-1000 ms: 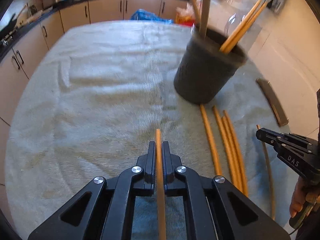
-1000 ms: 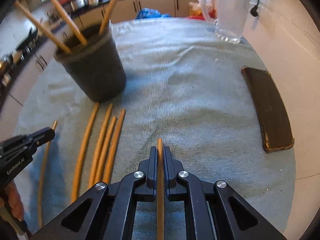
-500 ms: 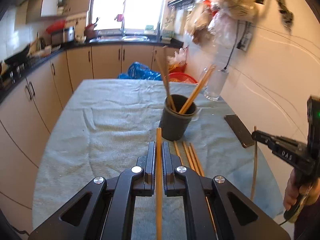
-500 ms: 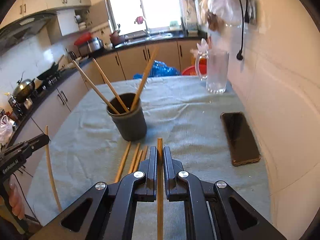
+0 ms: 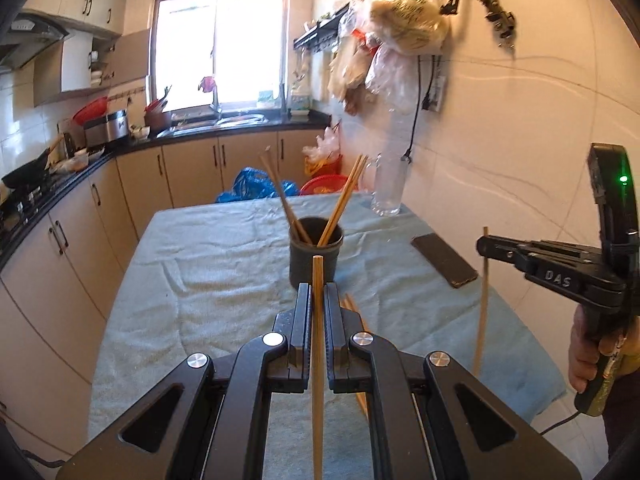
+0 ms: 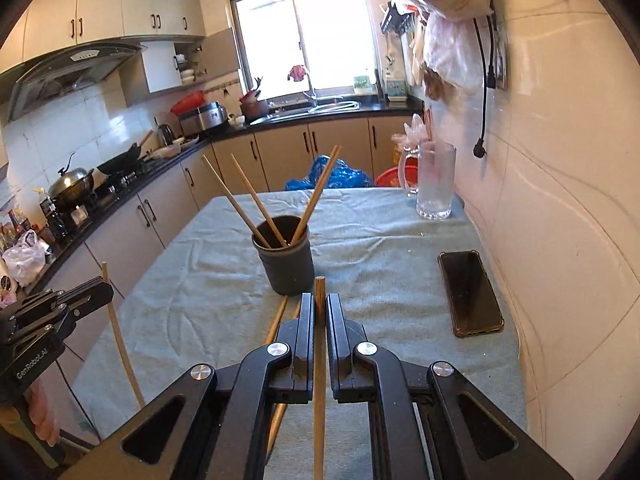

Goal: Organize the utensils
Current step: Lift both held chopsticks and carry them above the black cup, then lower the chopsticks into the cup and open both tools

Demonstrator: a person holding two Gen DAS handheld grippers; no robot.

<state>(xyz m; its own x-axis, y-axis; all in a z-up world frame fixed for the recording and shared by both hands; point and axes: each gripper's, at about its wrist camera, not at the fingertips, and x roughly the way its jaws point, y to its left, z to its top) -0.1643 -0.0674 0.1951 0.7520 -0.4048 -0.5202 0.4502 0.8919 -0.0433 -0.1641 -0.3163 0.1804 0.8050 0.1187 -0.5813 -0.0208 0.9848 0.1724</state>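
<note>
Holding one thin wooden chopstick (image 5: 317, 320) clamped lengthwise, left gripper (image 5: 317, 300) aims at dark round holder (image 5: 316, 258) mid-frame; right gripper (image 6: 319, 312) clamps another chopstick (image 6: 319, 340), likely for dropping in next

Left wrist cam: raised above near table end, facing along table twd dark holder cup (image 5: 316, 254), window beyond; cup mid-distance, centred. Right wrist cam: similar height, looking fwd at same cup (image 6: 285, 260), apparently slightly nearer. Shared: cup, phone (image 5: 444, 260) (image 6: 469, 292) right of cup, glass mug (image 6: 434, 182) beyond it.
</note>
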